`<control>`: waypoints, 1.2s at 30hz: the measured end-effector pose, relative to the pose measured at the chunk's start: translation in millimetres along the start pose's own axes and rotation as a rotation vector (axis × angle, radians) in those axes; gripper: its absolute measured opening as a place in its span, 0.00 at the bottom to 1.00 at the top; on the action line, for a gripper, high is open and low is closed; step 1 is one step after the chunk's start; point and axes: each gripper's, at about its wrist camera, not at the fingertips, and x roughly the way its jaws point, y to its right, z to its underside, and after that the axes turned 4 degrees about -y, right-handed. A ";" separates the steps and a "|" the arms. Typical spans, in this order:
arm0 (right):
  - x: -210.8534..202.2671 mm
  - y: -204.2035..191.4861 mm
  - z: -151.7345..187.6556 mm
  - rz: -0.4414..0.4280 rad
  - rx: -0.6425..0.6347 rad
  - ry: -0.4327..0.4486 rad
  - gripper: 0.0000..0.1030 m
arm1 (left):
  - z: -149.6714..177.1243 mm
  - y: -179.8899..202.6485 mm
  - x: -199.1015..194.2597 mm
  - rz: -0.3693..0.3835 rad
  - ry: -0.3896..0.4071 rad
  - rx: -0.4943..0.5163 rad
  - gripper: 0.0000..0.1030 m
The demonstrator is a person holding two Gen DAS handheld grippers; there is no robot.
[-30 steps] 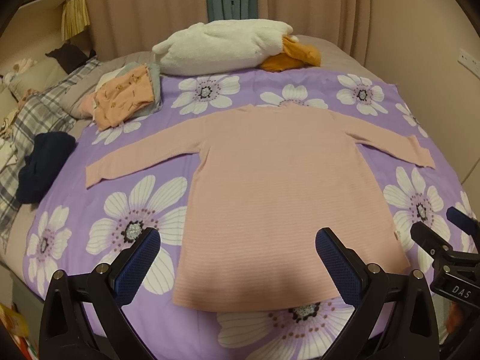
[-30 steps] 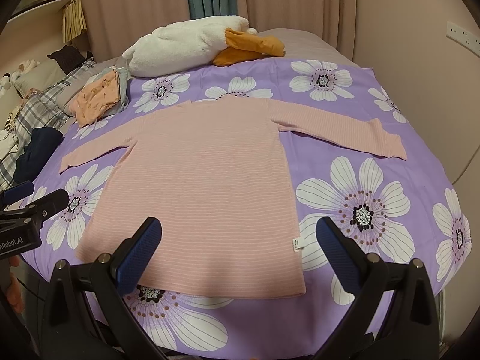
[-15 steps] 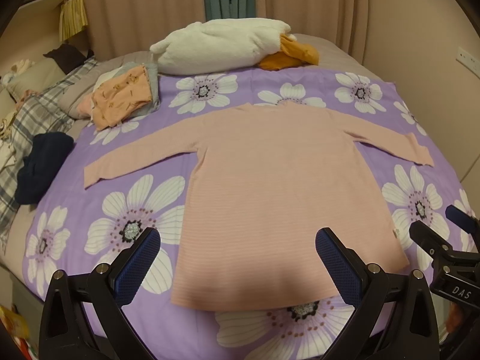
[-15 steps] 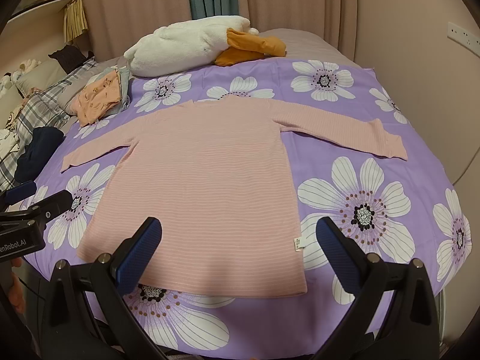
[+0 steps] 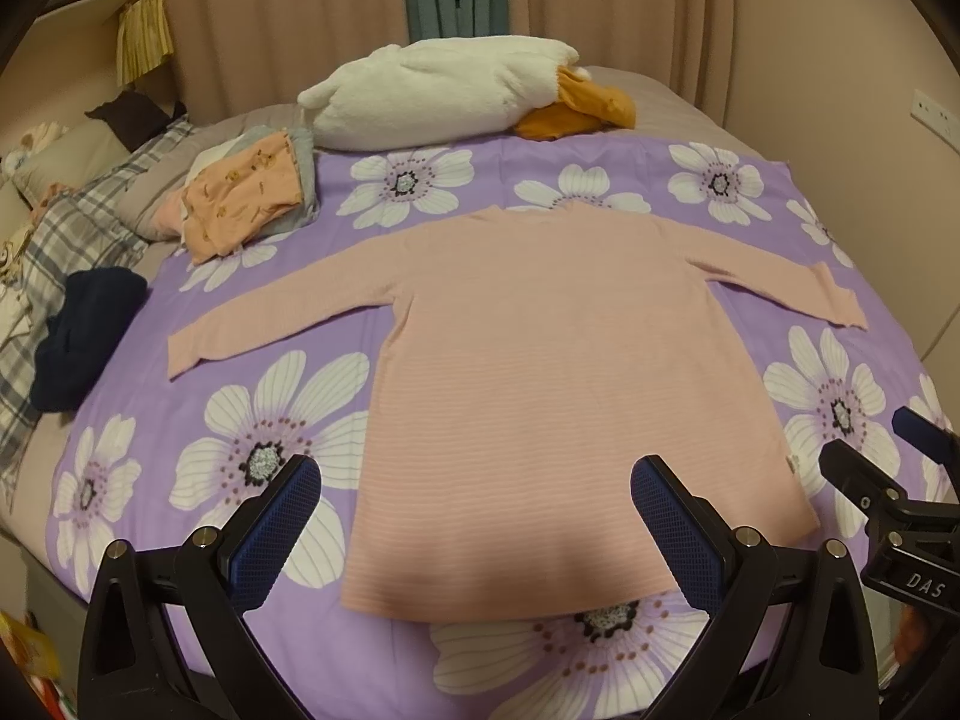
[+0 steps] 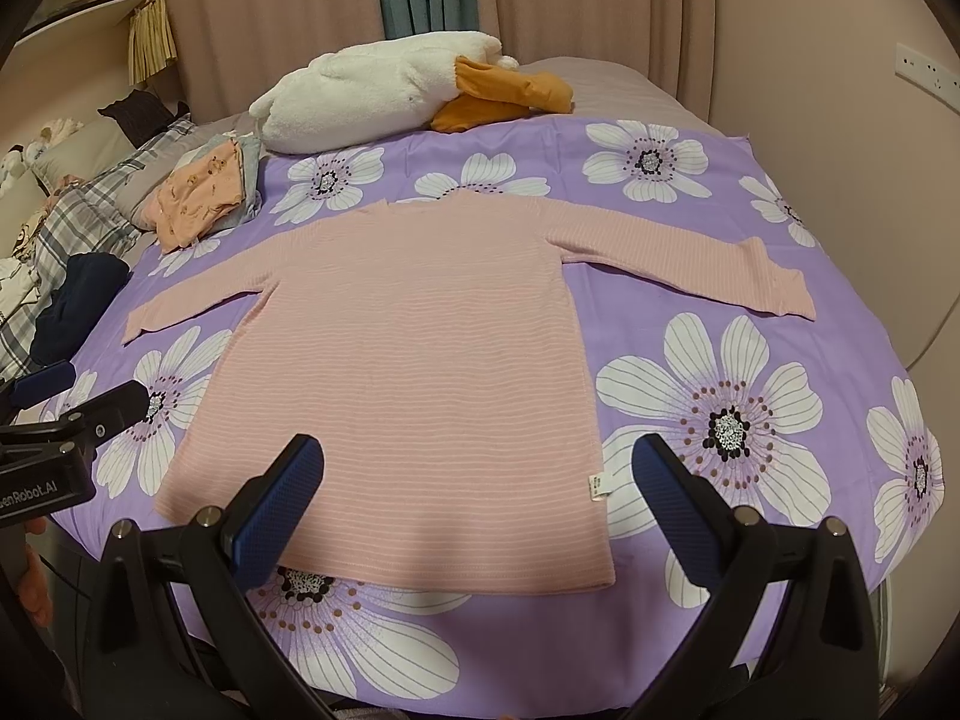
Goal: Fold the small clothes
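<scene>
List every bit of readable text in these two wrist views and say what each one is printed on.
"DAS" in pale letters on the black body of the right gripper, at the left wrist view's right edge.
"enRobot_AI" in pale letters on the black body of the left gripper, at the right wrist view's left edge; the start is cut off.
The small white tag on the pink striped long-sleeved top carries print too small to read.
</scene>
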 end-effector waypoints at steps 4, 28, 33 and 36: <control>-0.1 0.0 -0.2 0.000 0.000 0.000 1.00 | 0.1 0.0 -0.2 0.000 0.001 0.000 0.99; 1.5 -0.3 0.3 -0.002 -0.001 -0.010 1.00 | 2.7 5.9 2.2 0.001 -0.004 0.000 0.99; 26.2 14.2 7.3 -0.142 0.080 -0.069 1.00 | 5.7 -0.2 24.0 0.048 -0.049 -0.022 0.99; 48.8 33.2 17.1 -0.252 0.191 -0.114 1.00 | 10.5 -7.2 51.7 0.129 -0.122 -0.073 0.99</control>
